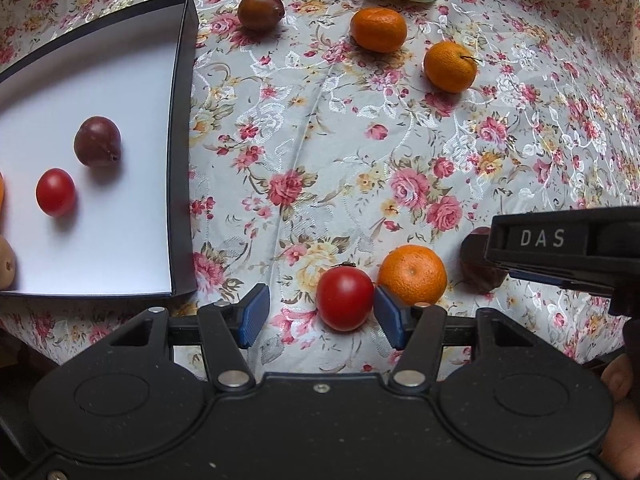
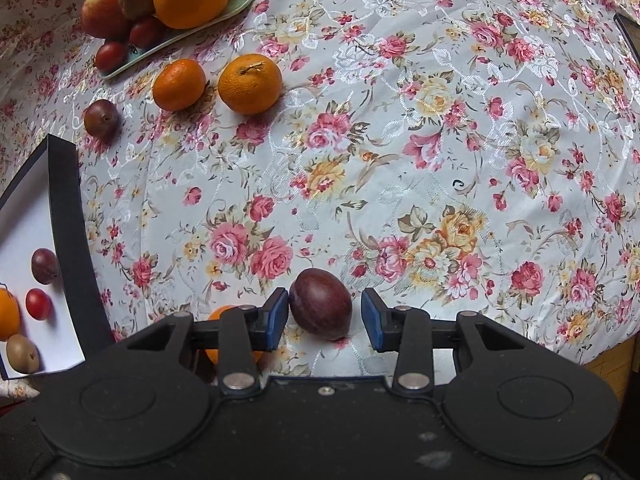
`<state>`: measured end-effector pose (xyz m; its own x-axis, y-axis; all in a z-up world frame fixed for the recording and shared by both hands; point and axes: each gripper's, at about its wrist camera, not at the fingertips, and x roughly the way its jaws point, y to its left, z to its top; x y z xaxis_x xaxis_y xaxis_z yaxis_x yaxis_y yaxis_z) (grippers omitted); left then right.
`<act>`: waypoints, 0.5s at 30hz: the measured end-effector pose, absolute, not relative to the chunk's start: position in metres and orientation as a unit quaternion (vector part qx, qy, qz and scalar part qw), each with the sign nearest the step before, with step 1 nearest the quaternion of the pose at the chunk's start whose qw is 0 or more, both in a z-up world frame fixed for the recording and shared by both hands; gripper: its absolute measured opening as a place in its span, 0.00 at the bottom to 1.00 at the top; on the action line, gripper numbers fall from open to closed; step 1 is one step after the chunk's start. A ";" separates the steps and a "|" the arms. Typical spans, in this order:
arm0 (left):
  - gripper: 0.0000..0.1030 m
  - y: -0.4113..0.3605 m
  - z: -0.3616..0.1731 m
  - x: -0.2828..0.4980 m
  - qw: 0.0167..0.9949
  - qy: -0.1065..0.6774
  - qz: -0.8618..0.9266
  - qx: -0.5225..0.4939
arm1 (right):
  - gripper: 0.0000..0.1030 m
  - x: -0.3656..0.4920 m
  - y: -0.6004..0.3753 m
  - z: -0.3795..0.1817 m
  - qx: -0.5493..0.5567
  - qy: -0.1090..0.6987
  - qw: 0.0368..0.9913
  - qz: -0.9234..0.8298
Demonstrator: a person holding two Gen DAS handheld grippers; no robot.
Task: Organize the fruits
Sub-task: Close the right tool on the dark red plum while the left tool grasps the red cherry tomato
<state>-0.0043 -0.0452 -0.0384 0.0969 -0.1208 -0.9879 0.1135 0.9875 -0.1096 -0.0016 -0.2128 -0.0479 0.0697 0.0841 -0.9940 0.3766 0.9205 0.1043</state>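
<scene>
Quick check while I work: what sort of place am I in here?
Most likely a home dining table. It is covered by a floral embroidered tablecloth, a pale green plate piled with fruit stands at the far edge, and loose orange mandarins lie beside a shallow black-walled white box.

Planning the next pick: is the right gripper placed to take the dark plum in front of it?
Probably yes: the right gripper is open, and the plum sits between its jaws, unobstructed.

Your table wears a grey cloth with pink roses (image 2: pixel 400 128). Near its front edge lie a red tomato (image 1: pixel 345 298), an orange mandarin (image 1: pixel 412 275) and a dark purple plum (image 2: pixel 321 303); a black-walled white box (image 1: pixel 180 160) sits left.
</scene>
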 end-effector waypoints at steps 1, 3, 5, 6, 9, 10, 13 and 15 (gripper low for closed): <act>0.60 -0.045 -0.039 -0.004 0.740 0.668 -0.078 -0.006 | 0.35 -0.002 -0.213 -0.049 0.171 0.674 0.711 -0.103; 0.60 -0.045 -0.038 -0.004 0.740 0.668 -0.077 -0.010 | 0.35 -0.002 -0.214 -0.048 0.172 0.675 0.710 -0.103; 0.55 -0.046 -0.037 -0.005 0.742 0.666 -0.080 -0.010 | 0.35 -0.003 -0.214 -0.047 0.171 0.673 0.712 -0.108; 0.53 -0.047 -0.037 -0.006 0.741 0.666 -0.084 -0.012 | 0.35 -0.003 -0.215 -0.045 0.168 0.671 0.713 -0.112; 0.49 -0.050 -0.037 -0.006 0.743 0.664 -0.088 -0.004 | 0.35 -0.003 -0.219 -0.041 0.157 0.670 0.715 -0.123; 0.48 -0.051 -0.037 -0.007 0.744 0.663 -0.087 0.000 | 0.35 -0.004 -0.221 -0.040 0.155 0.669 0.716 -0.125; 0.45 -0.052 -0.042 -0.006 0.739 0.668 -0.090 0.001 | 0.35 -0.004 -0.223 -0.044 0.155 0.673 0.712 -0.128; 0.45 -0.052 -0.048 -0.005 0.735 0.672 -0.088 0.001 | 0.35 -0.005 -0.225 -0.048 0.157 0.678 0.706 -0.130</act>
<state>-0.0054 -0.0524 -0.0475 0.0810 -0.1285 -0.9884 0.1309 0.9844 -0.1172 -0.0048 -0.2251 -0.0482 0.0476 0.0300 -0.9984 0.3970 0.9167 0.0464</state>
